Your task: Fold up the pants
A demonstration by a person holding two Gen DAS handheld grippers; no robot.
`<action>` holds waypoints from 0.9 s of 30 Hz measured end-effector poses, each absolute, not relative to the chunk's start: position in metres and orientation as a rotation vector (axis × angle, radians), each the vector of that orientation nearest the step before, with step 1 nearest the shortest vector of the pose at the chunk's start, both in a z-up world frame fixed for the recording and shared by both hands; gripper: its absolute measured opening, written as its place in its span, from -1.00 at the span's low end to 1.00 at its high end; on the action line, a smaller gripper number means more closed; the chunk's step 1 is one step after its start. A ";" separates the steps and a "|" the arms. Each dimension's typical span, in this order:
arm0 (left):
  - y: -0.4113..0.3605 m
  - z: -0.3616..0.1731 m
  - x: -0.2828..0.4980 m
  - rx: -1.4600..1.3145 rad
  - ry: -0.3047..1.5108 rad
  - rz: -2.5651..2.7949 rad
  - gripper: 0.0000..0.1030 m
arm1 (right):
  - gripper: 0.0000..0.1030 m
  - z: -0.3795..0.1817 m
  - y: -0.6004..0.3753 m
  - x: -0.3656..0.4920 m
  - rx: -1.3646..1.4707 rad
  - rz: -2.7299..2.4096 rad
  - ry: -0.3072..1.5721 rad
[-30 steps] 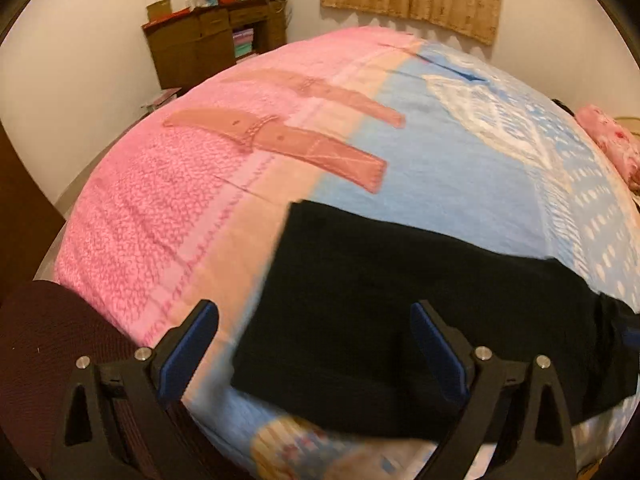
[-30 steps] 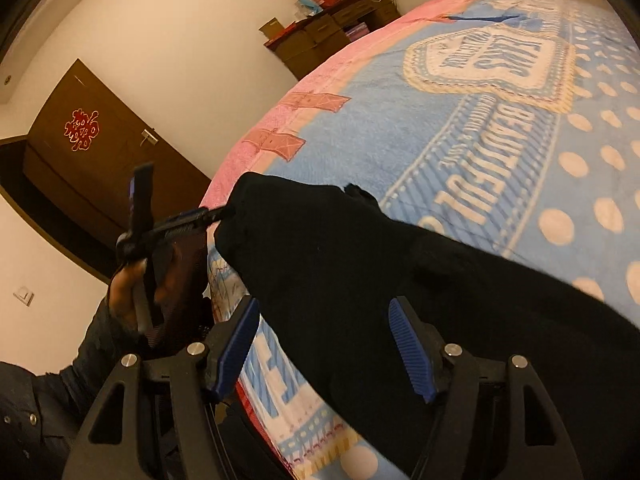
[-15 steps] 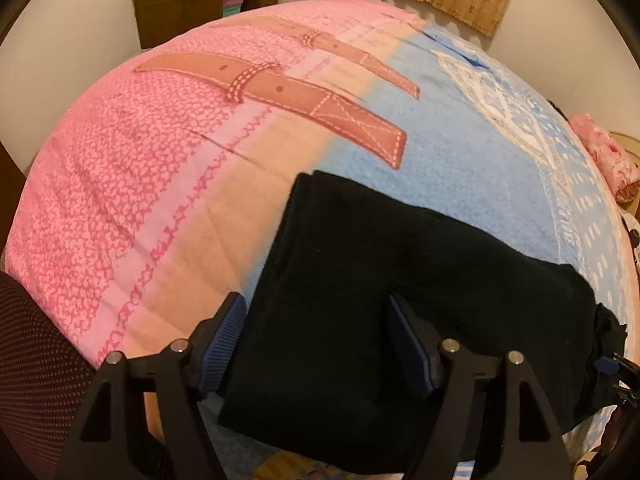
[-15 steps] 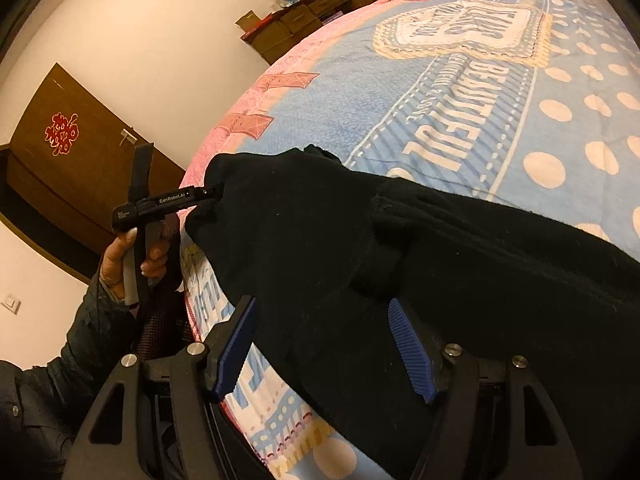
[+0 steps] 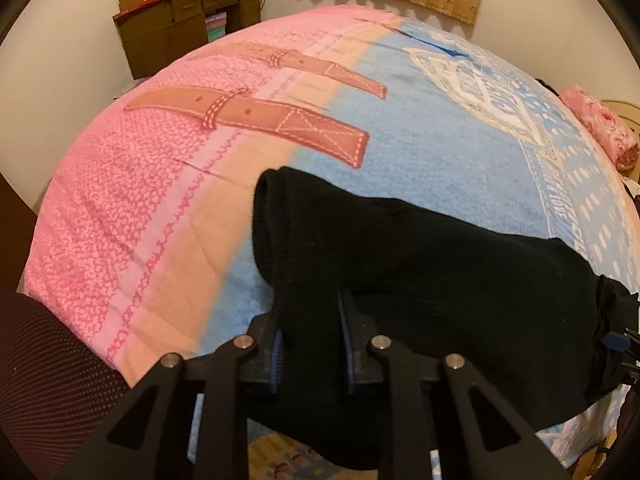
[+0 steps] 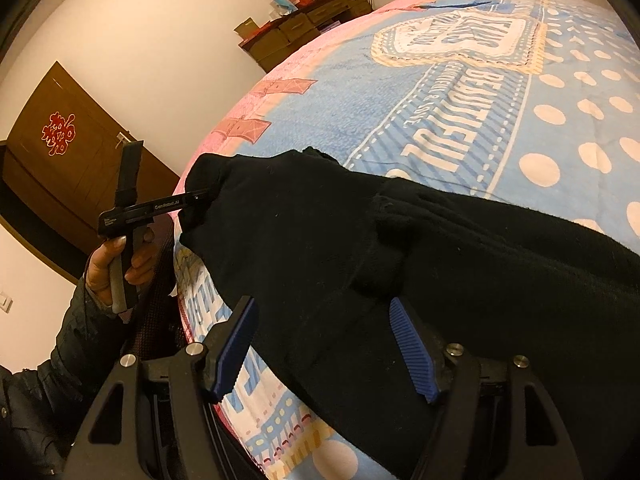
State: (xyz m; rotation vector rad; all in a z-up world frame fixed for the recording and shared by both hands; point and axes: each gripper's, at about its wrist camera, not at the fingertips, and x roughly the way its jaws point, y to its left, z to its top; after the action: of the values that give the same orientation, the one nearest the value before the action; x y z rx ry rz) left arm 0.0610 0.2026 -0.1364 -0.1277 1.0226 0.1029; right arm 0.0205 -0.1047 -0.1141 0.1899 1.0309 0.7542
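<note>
Now my left gripper (image 5: 310, 346) pinches one end of the black pants (image 5: 420, 264) on the bedspread (image 5: 160, 208), while my right gripper (image 6: 324, 346) gapes wide around the other end, which I judge it should clamp next.

The black pants (image 5: 460, 280) cover the tips of my left gripper (image 5: 310, 346), so I see only the pad edges beside the fold. The pants run off the right and bottom edges in my right view, their far end unseen. My other gripper (image 5: 622, 342) shows only as a sliver at the right edge of the left view. Small items on the dresser (image 5: 188, 28) are too tiny to tell.
</note>
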 end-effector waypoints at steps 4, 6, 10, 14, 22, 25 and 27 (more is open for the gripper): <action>0.200 -0.128 0.052 -0.107 1.001 0.117 -0.56 | 0.35 -0.116 -0.106 0.021 0.203 0.762 1.027; 0.197 -0.120 0.047 -0.091 0.983 0.122 -0.56 | 0.35 -0.116 -0.108 0.020 0.212 0.764 1.025; 0.186 -0.096 0.032 -0.050 0.943 0.125 -0.56 | 0.35 -0.117 -0.107 0.019 0.197 0.760 1.014; 0.171 -0.070 0.019 -0.024 0.913 0.106 -0.56 | 0.35 -0.114 -0.106 0.014 0.186 0.752 0.996; 0.084 -0.002 -0.006 0.011 0.841 -0.091 -0.56 | 0.35 -0.095 -0.149 -0.017 0.247 0.704 0.891; 0.041 0.009 -0.009 0.036 0.830 -0.172 -0.56 | 0.35 -0.088 -0.185 -0.033 0.339 0.676 0.842; 0.012 0.010 -0.008 0.057 0.837 -0.220 -0.56 | 0.35 -0.085 -0.209 -0.045 0.380 0.631 0.805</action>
State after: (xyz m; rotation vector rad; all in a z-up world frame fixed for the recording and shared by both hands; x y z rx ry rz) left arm -0.0084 0.0122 0.0103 0.0574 0.8365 -0.2203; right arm -0.0450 -0.2094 -0.0854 0.3796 0.8052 0.6306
